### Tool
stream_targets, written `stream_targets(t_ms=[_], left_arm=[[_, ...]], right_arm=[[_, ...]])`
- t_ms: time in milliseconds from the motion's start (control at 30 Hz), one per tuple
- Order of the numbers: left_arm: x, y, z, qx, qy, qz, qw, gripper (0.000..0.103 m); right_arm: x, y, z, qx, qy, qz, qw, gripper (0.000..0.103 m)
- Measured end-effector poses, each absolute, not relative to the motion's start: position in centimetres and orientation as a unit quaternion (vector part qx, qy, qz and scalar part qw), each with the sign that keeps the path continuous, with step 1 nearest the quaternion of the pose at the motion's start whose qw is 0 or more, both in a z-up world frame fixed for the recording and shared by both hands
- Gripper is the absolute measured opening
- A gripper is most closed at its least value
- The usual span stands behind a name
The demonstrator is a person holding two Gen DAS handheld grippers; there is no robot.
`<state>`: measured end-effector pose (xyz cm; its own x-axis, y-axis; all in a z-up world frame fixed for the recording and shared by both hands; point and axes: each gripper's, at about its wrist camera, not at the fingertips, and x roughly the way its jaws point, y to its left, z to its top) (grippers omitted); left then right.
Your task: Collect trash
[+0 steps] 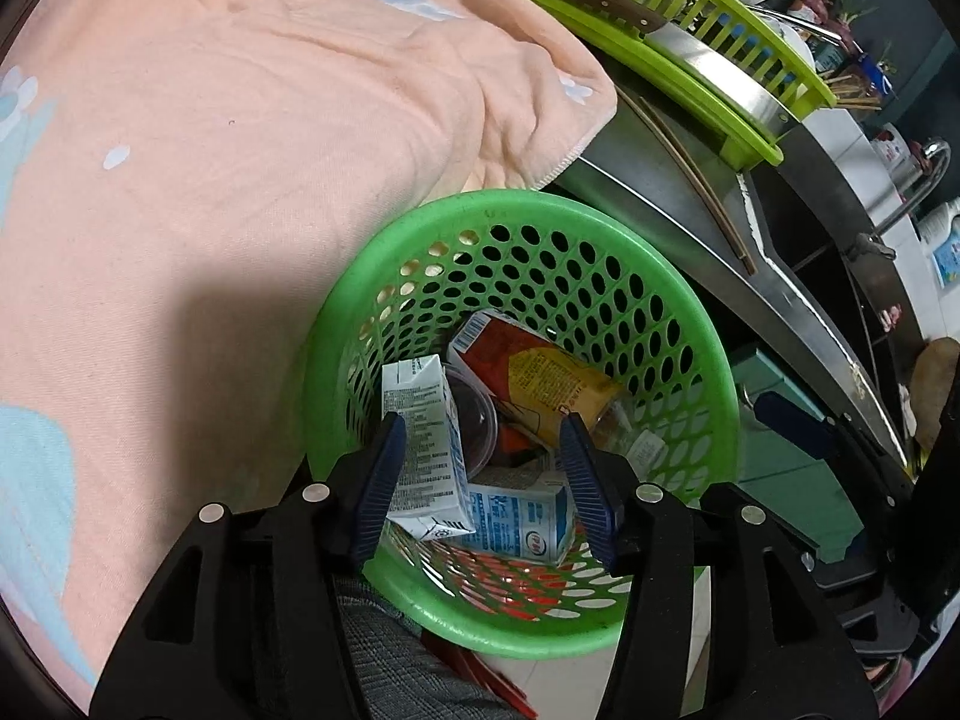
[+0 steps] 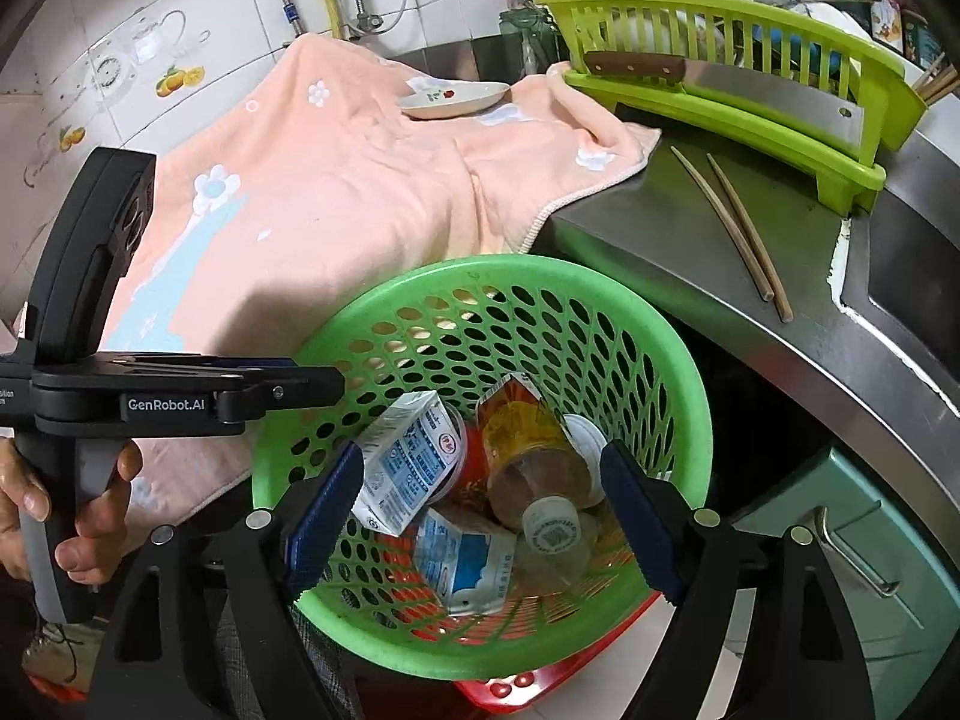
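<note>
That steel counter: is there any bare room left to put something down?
Yes: the steel counter is bare between the peach towel and the chopsticks. The towel's middle is also free, below the small dish. The green dish rack side is crowded.

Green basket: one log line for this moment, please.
green basket: holds cartons, cup | left gripper: open above it | right gripper: open, empty | chopsticks: on counter

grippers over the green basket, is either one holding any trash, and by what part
Nothing is held. The left gripper and right gripper both hang open above the green basket.
</note>
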<state>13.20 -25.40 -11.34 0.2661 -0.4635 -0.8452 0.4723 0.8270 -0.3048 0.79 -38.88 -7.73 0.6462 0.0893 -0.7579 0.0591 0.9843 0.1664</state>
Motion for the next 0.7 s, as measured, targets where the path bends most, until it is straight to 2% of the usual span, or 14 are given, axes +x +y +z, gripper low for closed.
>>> stream_targets(t_ms=[333,700], left_arm=[[12.5,-24.3,-10.0,0.009,0.505,-0.294,0.811,0.06],[11.3,-21.1,-8.1,0.012,0.464,-0.273,0.843,0.08]], right_arm=[[0.4,-37.7,-6.9,0.065,0.41,0.011,0.909,0.082],[0.3,-35.8,-6.1,0.056,0.399,0.019,0.915,0.087]])
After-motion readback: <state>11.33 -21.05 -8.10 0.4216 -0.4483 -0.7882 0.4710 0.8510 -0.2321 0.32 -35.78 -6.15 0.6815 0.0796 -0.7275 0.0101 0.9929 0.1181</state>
